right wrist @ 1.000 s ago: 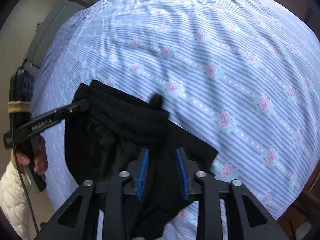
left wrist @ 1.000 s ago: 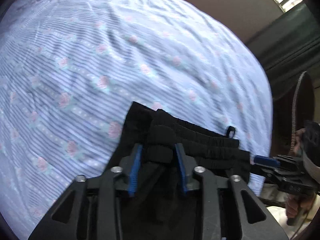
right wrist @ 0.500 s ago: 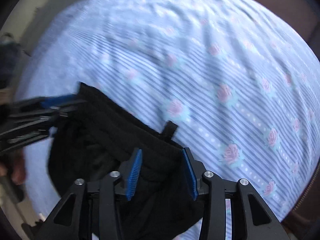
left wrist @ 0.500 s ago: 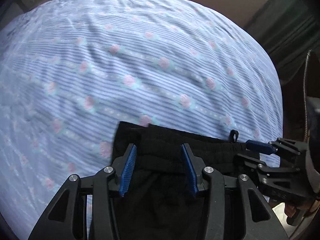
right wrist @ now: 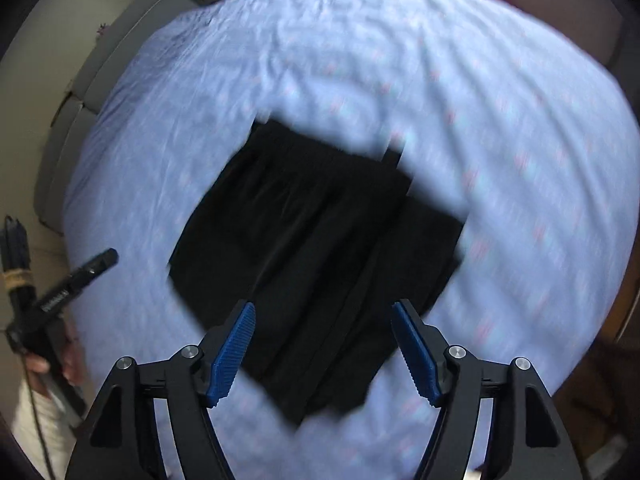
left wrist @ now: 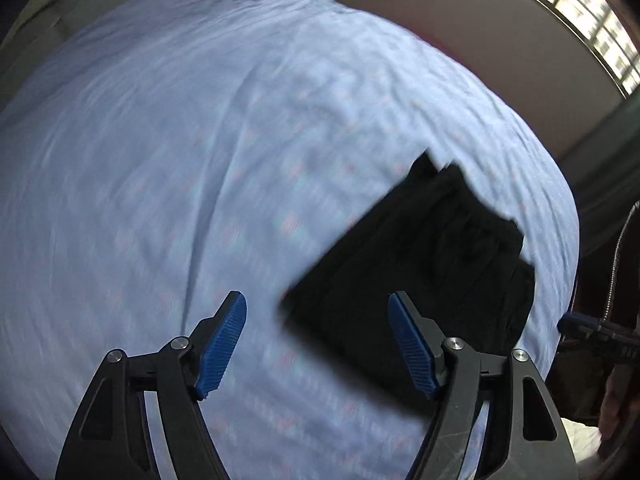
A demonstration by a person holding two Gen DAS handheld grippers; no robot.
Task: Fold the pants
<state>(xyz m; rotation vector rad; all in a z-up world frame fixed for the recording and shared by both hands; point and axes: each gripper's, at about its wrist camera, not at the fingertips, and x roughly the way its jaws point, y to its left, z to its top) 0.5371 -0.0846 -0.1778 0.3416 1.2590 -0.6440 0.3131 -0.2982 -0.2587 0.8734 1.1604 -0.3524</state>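
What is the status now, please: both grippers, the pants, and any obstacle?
Left gripper open, holding nothing. Right gripper open, holding nothing. Pants lie folded in a compact bundle on the bed sheet. No obstacle visible.

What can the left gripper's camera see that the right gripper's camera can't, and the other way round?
Only the left wrist view shows a window at upper right and the right gripper's blue tip at its right edge. Only the right wrist view shows grey furniture beside the bed, and the left gripper with the hand holding it. Both show the black pants lying folded on the blue floral sheet, each view's own gripper, left gripper and right gripper, open and holding nothing.
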